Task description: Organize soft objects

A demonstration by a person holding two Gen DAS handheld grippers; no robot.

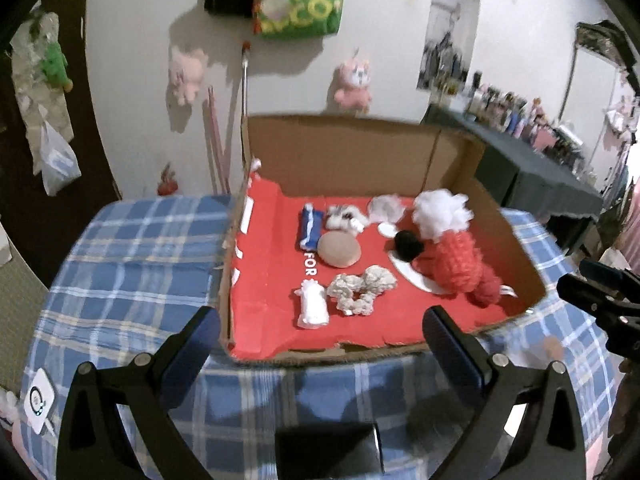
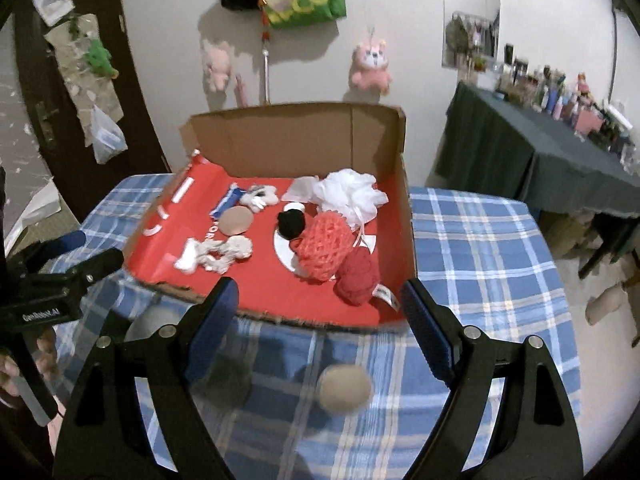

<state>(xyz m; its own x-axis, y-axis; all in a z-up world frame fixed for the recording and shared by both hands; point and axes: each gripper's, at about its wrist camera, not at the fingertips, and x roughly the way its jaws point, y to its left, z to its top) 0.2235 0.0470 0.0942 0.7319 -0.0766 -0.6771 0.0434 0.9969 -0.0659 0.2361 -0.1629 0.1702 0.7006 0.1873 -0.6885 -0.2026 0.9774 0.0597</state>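
An open cardboard box [image 1: 360, 148] [image 2: 304, 128] with a red floor stands on the plaid table. In it lie a tan round pad [image 1: 339, 249] [image 2: 237, 220], a blue roll [image 1: 309, 227], a cream scrunchie [image 1: 360, 289] [image 2: 228, 254], a white roll [image 1: 313, 305], a white mesh puff [image 1: 442, 212] [image 2: 348, 196], a black pompom [image 1: 408, 243] [image 2: 292, 222] and red knitted pieces [image 1: 460, 268] [image 2: 340, 256]. A second tan round pad [image 2: 345, 389] lies on the cloth between the right fingers. My left gripper [image 1: 320, 336] is open before the box. My right gripper [image 2: 318, 304] is open.
The table carries a blue plaid cloth [image 1: 132, 264] [image 2: 480, 248]. Pink plush toys [image 1: 354, 84] [image 2: 370, 66] and a green bag [image 1: 304, 0] hang on the wall behind. A dark side table [image 2: 540, 152] with bottles stands at the right. A white tag [image 1: 38, 400] lies at the left.
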